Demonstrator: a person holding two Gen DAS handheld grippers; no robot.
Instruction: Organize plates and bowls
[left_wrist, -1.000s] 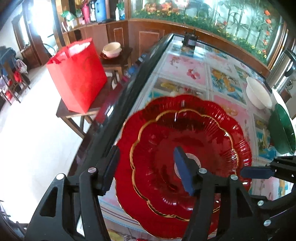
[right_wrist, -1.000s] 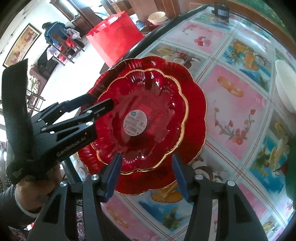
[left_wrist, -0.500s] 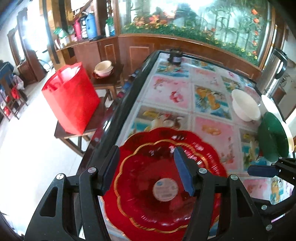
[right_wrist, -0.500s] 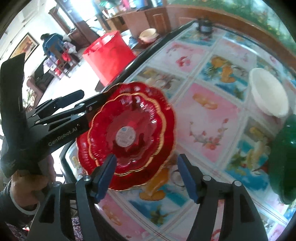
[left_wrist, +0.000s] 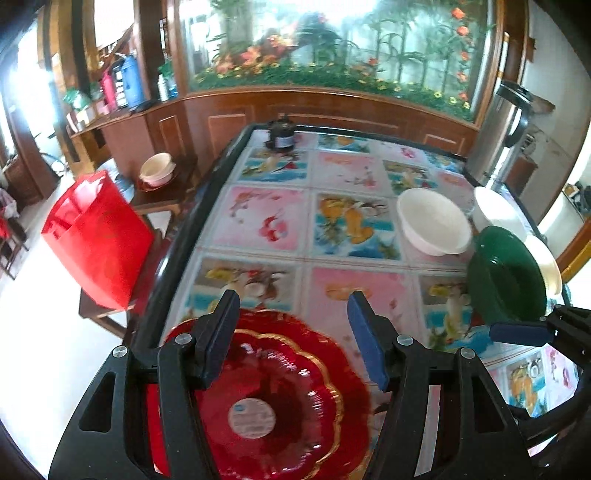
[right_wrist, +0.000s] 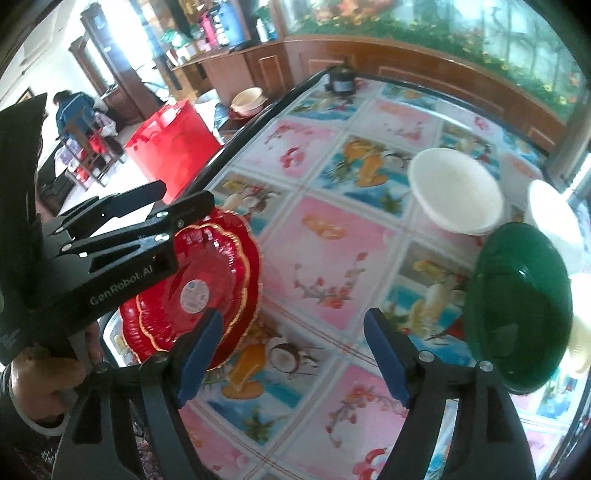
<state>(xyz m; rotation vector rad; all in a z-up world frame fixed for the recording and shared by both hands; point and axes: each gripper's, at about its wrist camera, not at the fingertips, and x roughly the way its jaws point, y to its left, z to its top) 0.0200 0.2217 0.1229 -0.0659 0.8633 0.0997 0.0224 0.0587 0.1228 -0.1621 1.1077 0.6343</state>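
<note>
Tools (left_wrist: 293, 339) farther from red plates (left_wrist: 273, 402)

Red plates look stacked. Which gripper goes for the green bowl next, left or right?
Right, probably. The right gripper is open and empty, with the green bowl just off its right finger. The left gripper, also open, hovers over the red plates, farther away.

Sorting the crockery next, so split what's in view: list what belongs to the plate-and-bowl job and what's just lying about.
Job:
red plates, stacked
white bowl
second white bowl
green bowl

Lying about:
red bag
small dark jar at the table's far edge
cream bowl on the side table
</note>
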